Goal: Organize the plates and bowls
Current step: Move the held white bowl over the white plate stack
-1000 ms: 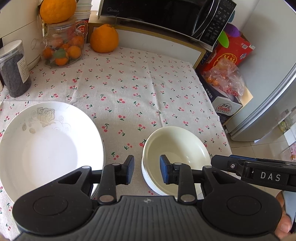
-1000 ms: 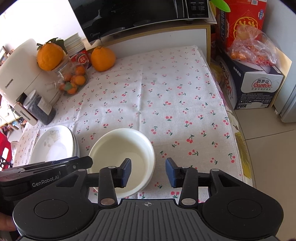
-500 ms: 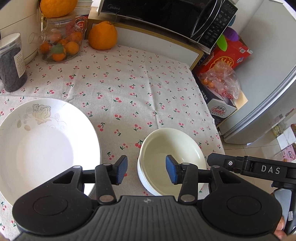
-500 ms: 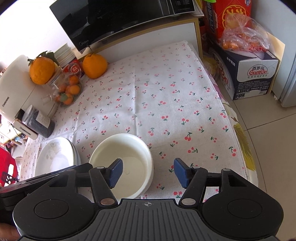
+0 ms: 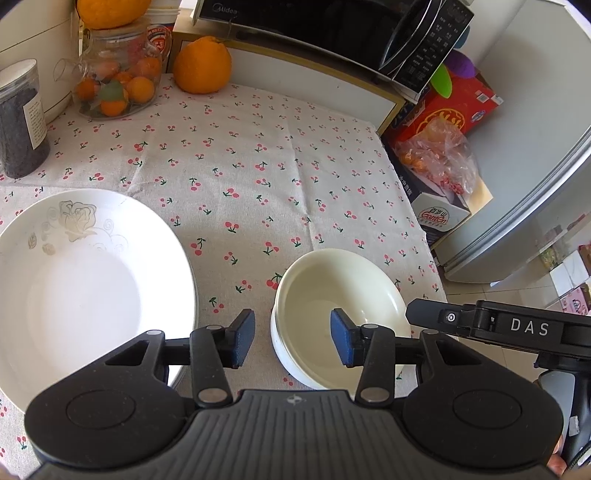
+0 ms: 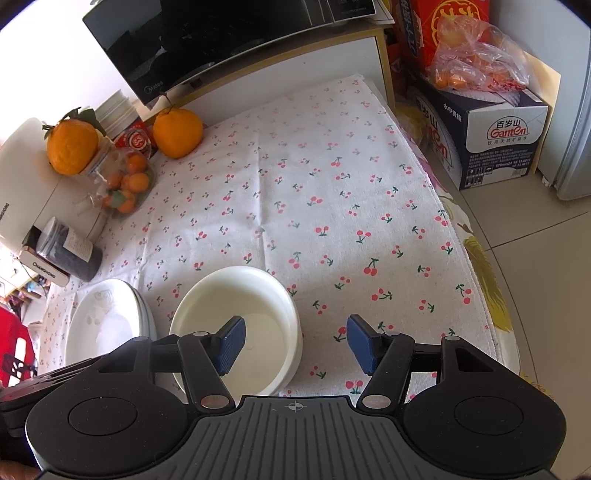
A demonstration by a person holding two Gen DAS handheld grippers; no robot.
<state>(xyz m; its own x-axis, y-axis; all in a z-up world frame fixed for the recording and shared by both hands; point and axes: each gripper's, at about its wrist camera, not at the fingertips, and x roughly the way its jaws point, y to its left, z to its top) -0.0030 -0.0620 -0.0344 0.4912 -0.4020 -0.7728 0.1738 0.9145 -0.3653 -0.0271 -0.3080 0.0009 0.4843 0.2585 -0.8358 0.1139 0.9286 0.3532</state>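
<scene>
Cherry-print tablecloth (image 5: pixel 258 166) is carrying stacked white plates (image 5: pixel 85 280) at its near left and stacked cream bowls (image 5: pixel 343 314) just to their right, apart. Left gripper (image 5: pixel 291 341) and right gripper (image 6: pixel 293 345) are hovering over the bowls, jaws having just been opening, now spread, gripping nothing.

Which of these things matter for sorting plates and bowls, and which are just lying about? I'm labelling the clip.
Job:
- stacked plates
- stacked bowls

Lying about:
- loose orange
- jar of small oranges
- dark jar
- microwave
- water carton
</scene>
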